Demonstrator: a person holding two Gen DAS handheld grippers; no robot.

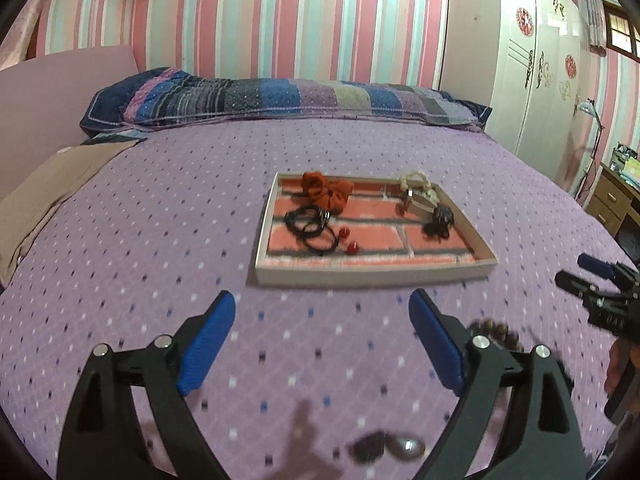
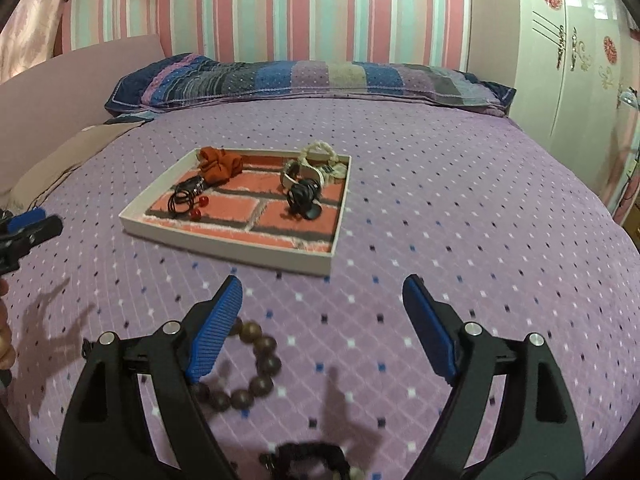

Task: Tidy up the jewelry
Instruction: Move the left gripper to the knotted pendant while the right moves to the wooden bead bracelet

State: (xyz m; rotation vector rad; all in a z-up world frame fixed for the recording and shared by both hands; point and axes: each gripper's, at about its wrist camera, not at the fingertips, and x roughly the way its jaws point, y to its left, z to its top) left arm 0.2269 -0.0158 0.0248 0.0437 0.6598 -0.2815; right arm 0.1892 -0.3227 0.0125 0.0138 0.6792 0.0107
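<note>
A shallow white tray (image 1: 372,274) with a brick-print floor lies on the purple bedspread, ahead of both grippers. In it are an orange scrunchie (image 1: 326,190), black hair ties with red beads (image 1: 312,228), a cream bead bracelet (image 1: 416,182) and a black piece (image 1: 440,218). My left gripper (image 1: 322,300) is open and holds nothing. My right gripper (image 2: 322,284) is open too. A brown wooden bead bracelet (image 2: 256,364) lies on the bed by its left finger, untouched. A black bracelet (image 2: 312,456) lies at the bottom edge, partly hidden.
A patchwork pillow (image 1: 280,100) lies along the striped wall beyond the tray. A beige cloth (image 1: 52,196) covers the bed's left edge. A white wardrobe (image 1: 536,80) and a wooden desk (image 1: 612,200) stand to the right. Two small dark items (image 1: 384,446) lie near me.
</note>
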